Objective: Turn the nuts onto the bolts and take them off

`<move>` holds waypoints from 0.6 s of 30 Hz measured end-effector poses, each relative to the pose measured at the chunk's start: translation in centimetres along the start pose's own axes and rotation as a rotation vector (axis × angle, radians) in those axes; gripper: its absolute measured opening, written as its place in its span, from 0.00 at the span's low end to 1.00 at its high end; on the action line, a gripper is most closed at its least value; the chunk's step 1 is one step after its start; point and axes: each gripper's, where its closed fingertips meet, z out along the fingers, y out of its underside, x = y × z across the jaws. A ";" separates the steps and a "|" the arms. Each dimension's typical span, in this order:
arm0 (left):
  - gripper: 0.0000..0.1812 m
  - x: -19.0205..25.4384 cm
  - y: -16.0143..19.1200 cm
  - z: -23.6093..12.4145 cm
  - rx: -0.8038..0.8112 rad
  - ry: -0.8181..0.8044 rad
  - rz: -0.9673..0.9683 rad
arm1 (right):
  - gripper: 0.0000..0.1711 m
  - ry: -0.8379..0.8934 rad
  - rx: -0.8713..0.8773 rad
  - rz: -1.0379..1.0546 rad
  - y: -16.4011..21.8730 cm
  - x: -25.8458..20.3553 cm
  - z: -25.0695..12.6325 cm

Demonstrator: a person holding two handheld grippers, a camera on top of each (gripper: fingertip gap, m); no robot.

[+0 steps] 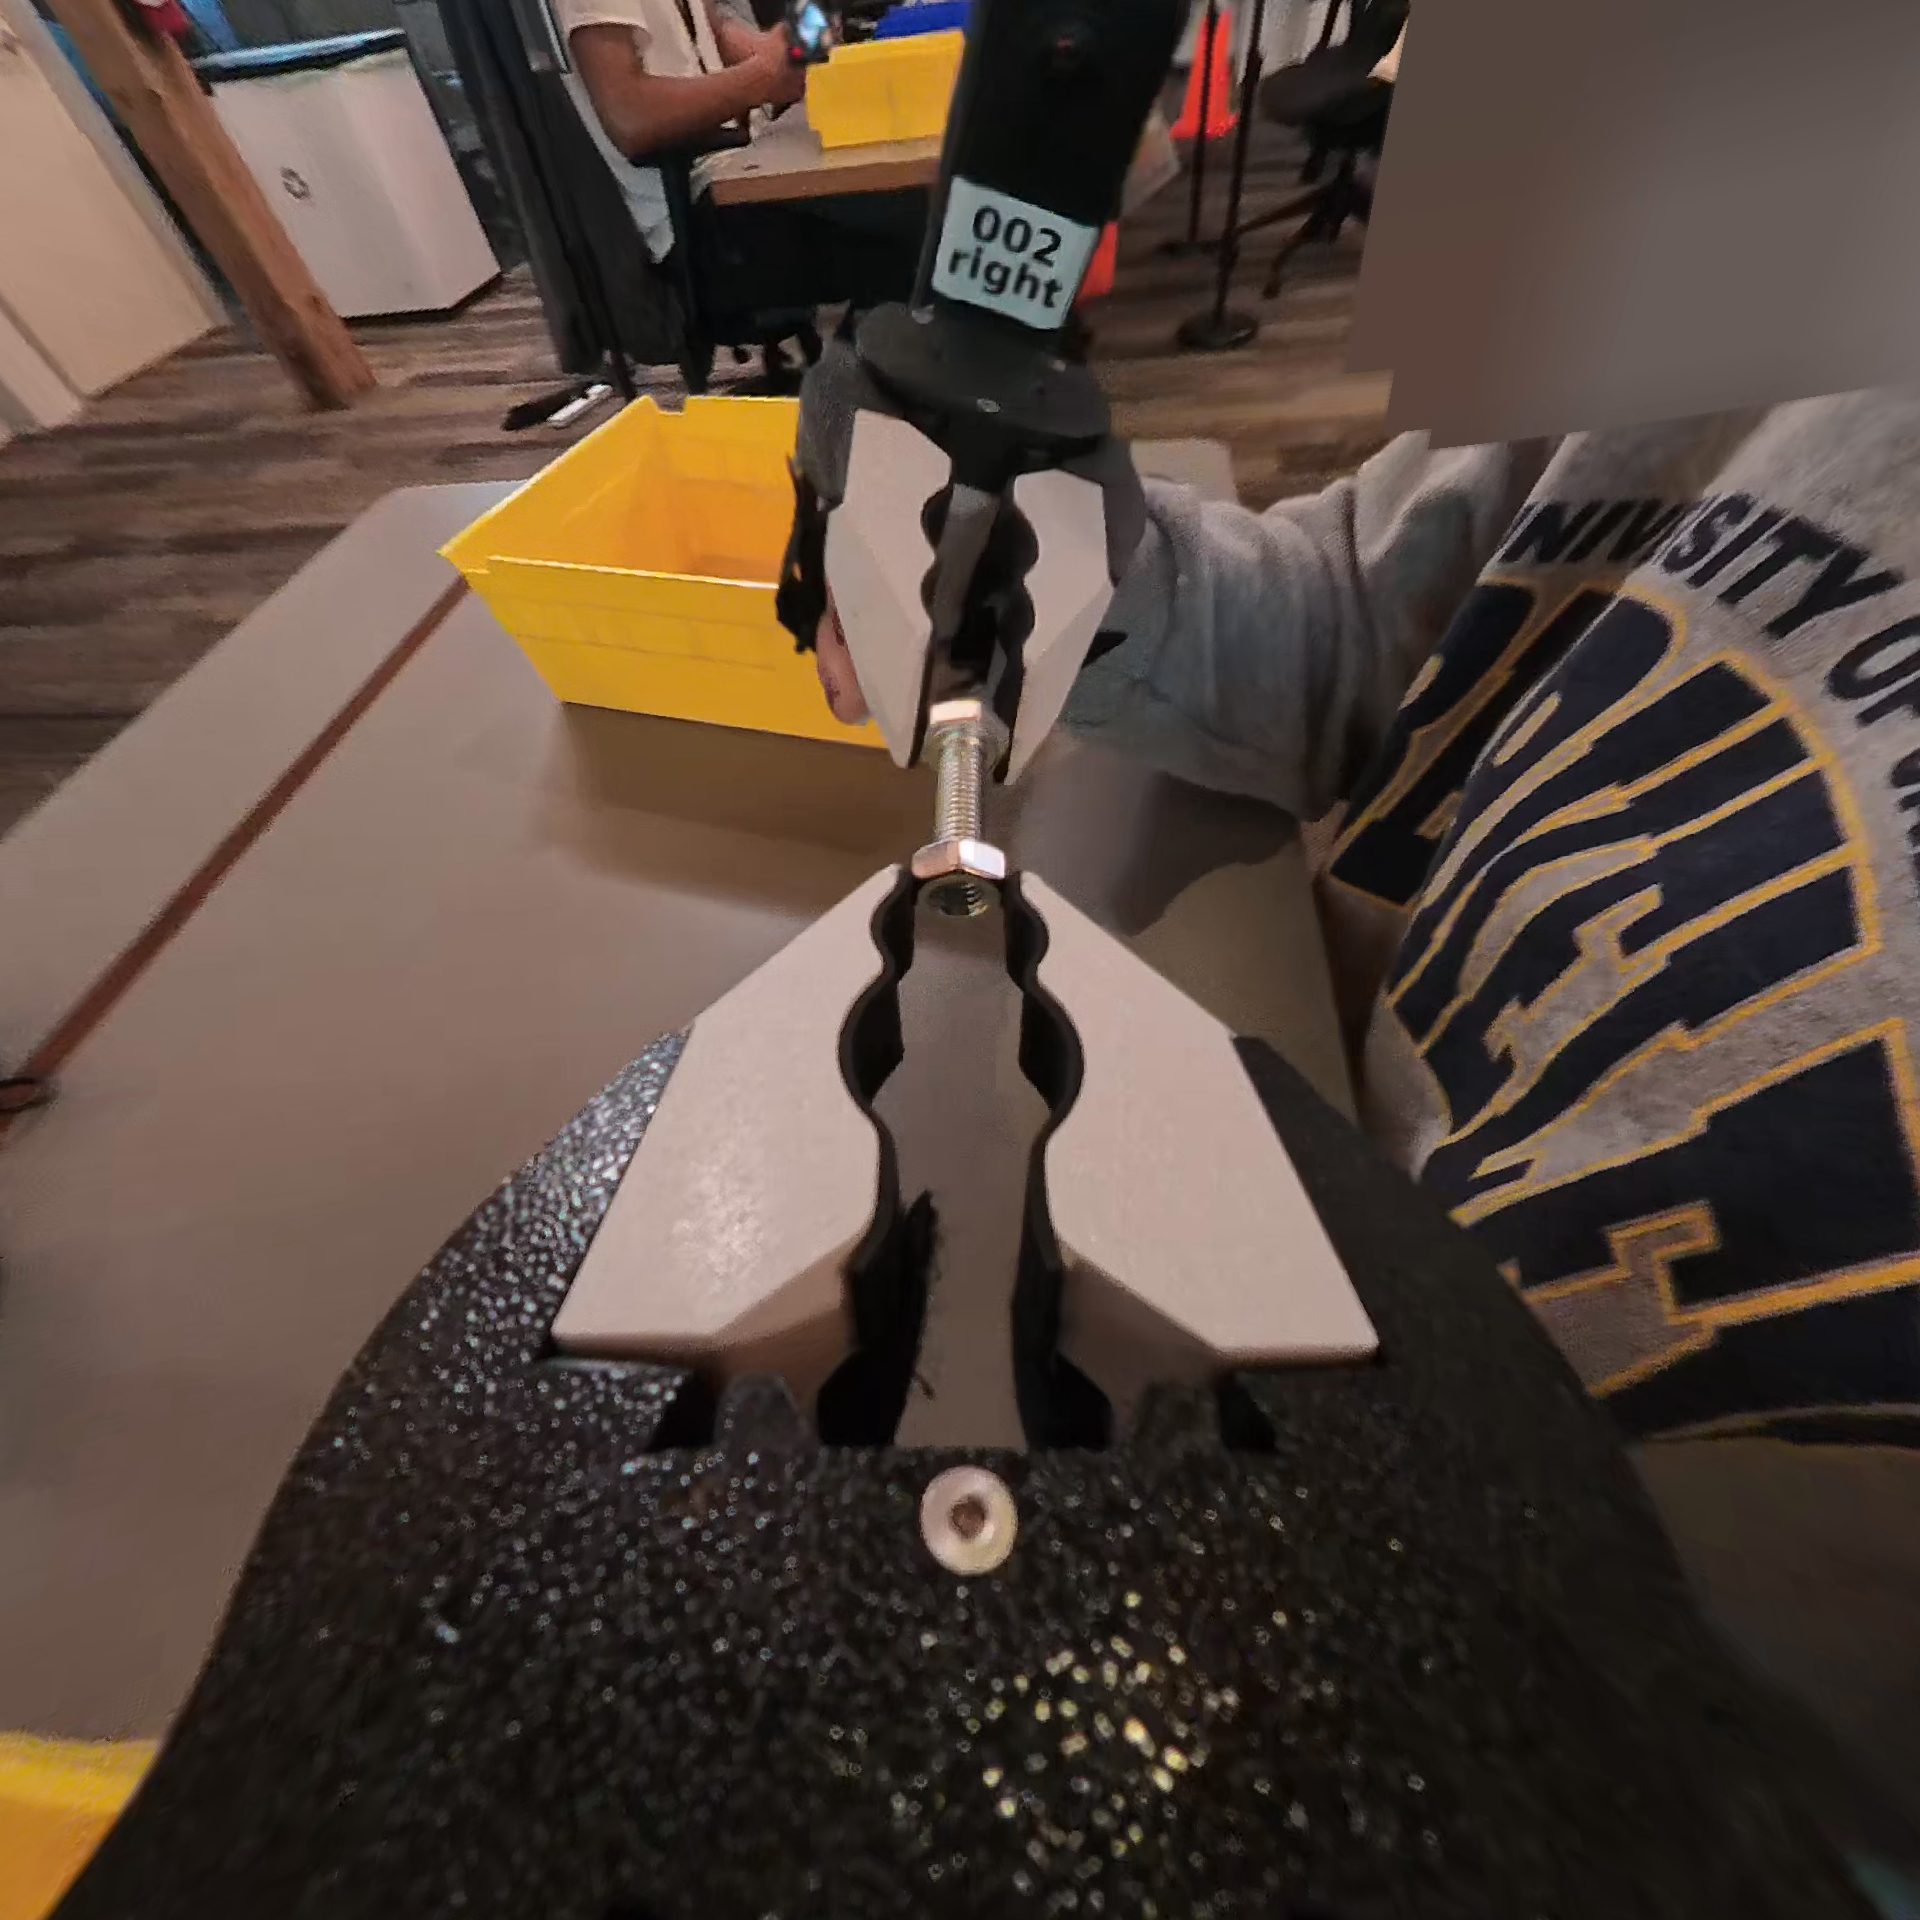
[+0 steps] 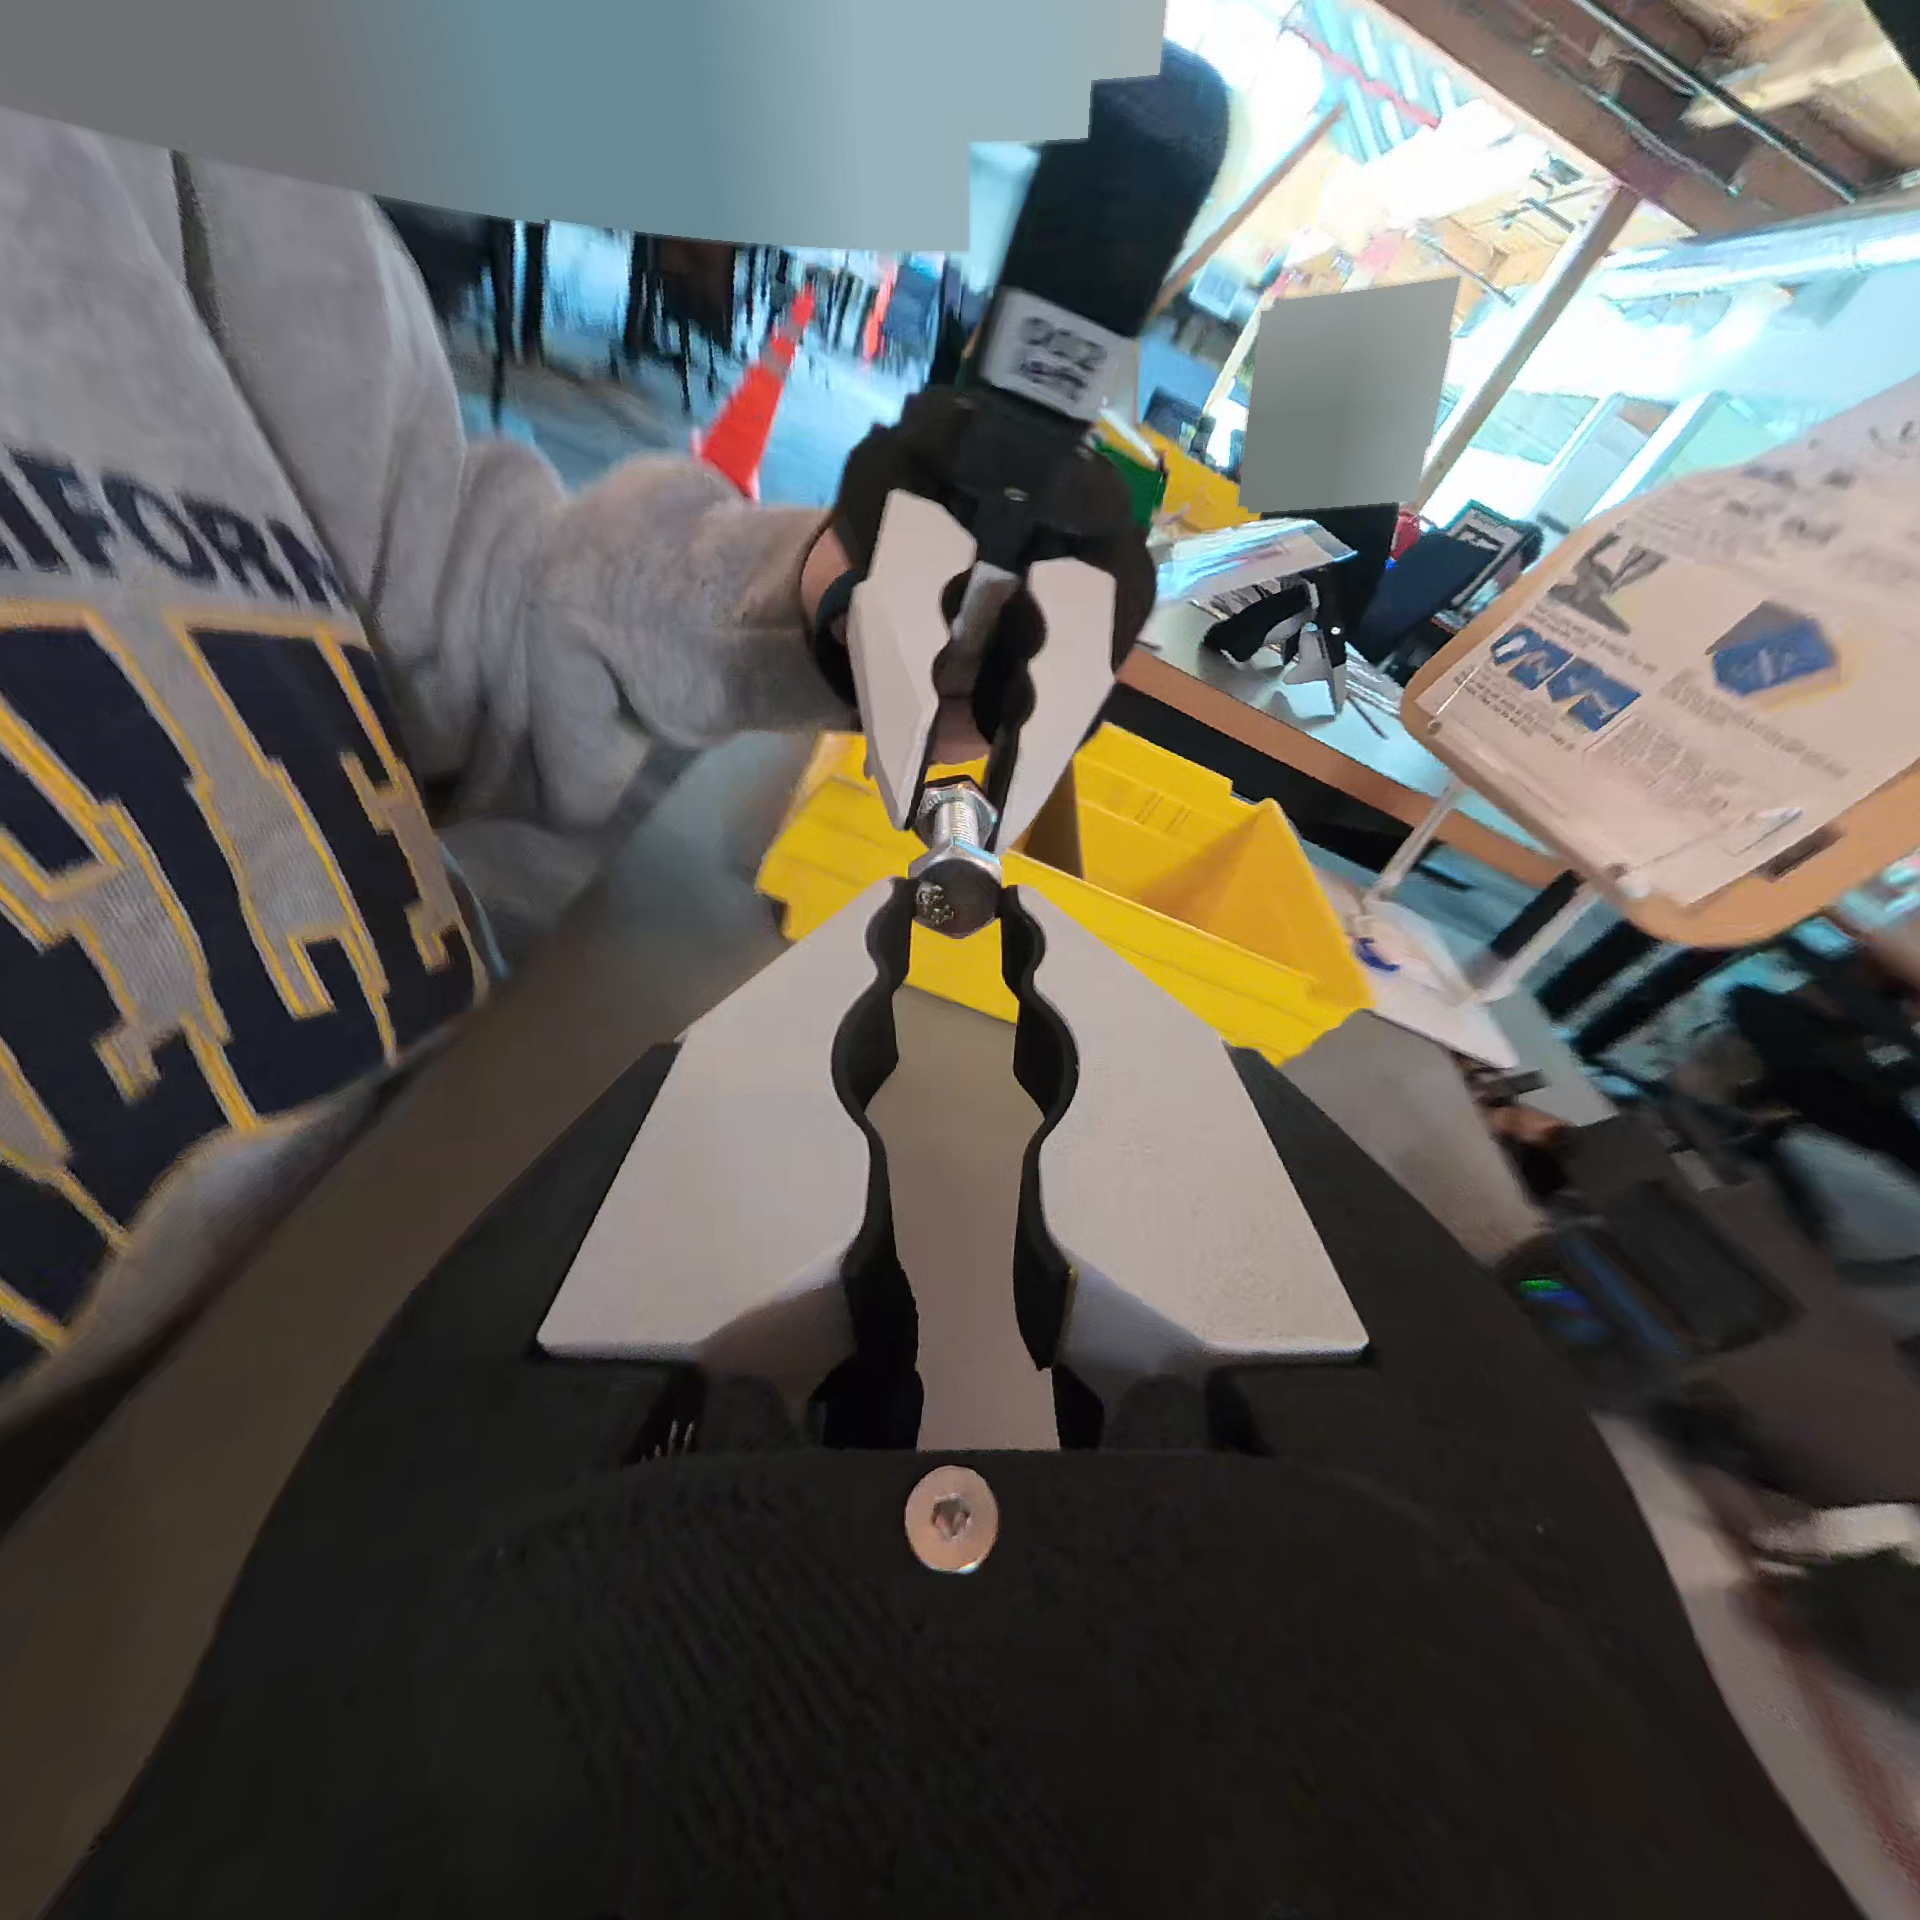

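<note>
The bolt's (image 1: 956, 784) head is hidden between fingertips. A yellow bin (image 1: 47, 1808) is cut off at lower left. The right-hand background is motion-blurred, and the cone (image 2: 746, 410) is smeared.

An open workshop or lab floor: a brown table (image 1: 364, 987) carries a yellow parts bin (image 1: 623, 592); far behind, a seated person (image 1: 665, 114) works at another table with a second yellow bin (image 1: 883, 88); orange traffic cones (image 2: 753, 410), a wooden post (image 1: 218, 197), plank flooring, an instruction board on a stand (image 2: 1683, 686) at right.
</note>
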 end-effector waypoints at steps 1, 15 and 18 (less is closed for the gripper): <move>0.08 0.0 0.0 0.0 -0.010 -0.019 0.034 | 0.09 -0.004 0.031 0.051 0.1 0.1 0.0; 0.08 -2.3 1.4 0.0 -0.265 -0.385 0.738 | 0.09 -0.166 0.205 0.879 2.6 1.6 0.6; 0.08 -2.5 1.1 0.3 -0.278 -0.408 0.797 | 0.09 -0.217 0.271 1.019 2.8 1.9 0.4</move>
